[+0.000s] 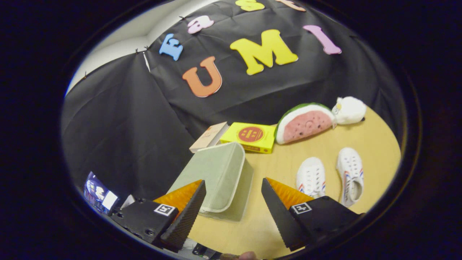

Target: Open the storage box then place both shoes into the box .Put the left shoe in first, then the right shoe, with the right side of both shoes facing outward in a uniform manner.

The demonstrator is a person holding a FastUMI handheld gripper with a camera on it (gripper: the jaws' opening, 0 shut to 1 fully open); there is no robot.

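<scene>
Storage box [220, 177]: pale green, lid down, on the table [364, 139] just ahead of the tongs [232, 216], presumably nearest because it must be opened first. Shoes [311, 177] [350, 173]: white pair, side by side right of it, untouched. Tongs: spread wide, empty, aimed toward the box's near edge.

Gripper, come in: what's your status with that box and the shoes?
Gripper open, empty. Storage box lid shut, just ahead between the fingers. Both shoes on table beside it. Nothing in the way.

Two white shoes [311, 177] [351, 176], one storage box [220, 177], two flat boxes [249, 137] [209, 137], two plush toys [305, 123] [350, 110].
</scene>
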